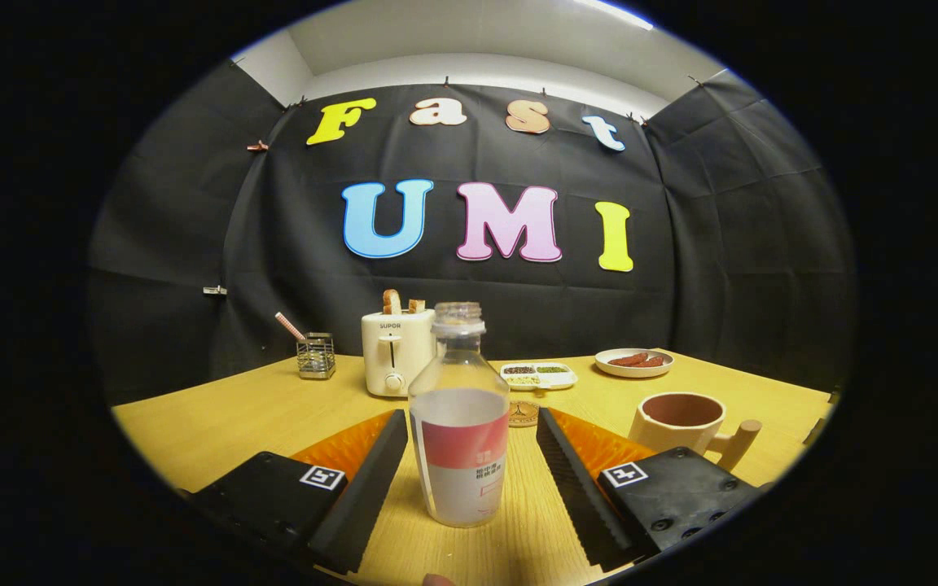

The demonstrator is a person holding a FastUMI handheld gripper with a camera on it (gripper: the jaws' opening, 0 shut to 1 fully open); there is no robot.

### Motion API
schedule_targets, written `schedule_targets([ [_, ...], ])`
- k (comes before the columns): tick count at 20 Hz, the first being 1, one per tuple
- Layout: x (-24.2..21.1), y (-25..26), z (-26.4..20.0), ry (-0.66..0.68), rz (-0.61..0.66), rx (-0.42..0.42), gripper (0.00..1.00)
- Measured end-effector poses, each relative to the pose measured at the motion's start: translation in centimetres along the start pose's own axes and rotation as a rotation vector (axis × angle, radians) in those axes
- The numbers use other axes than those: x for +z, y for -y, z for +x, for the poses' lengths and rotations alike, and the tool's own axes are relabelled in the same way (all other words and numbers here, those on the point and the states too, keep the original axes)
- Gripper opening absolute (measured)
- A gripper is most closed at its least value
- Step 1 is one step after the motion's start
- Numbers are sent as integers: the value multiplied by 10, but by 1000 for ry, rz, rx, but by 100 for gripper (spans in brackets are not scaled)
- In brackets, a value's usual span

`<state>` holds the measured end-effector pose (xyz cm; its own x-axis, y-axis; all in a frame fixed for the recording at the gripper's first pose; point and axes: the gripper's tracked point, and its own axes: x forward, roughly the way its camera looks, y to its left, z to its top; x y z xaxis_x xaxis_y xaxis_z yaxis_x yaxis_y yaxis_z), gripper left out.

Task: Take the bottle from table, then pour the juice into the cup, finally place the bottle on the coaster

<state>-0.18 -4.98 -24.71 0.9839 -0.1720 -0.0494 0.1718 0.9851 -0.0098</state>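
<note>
Tool [469, 456] fingers apart, flanking uncapped clear bottle [458, 423] upright on wooden bench [216, 415], neither finger touching. Coaster [523, 413] just behind bottle; mug [681, 423] off to right. Toaster [394, 352] beyond.

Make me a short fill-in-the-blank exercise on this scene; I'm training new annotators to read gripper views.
1. The bottle stands upright between the gripper fingers, which are ____.
2. The bottle has no ____ on its neck.
3. Two slices of bread stick out of the ____ behind the bottle.
4. The cup, to the right of the fingers, has a ____ handle.

Missing words: open; cap; toaster; wooden
</note>
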Motion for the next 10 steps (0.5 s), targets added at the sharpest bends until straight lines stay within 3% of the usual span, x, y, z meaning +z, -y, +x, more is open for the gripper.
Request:
schedule_targets([
  [10, -10, 4, 17, -8, 27, -27, 99],
])
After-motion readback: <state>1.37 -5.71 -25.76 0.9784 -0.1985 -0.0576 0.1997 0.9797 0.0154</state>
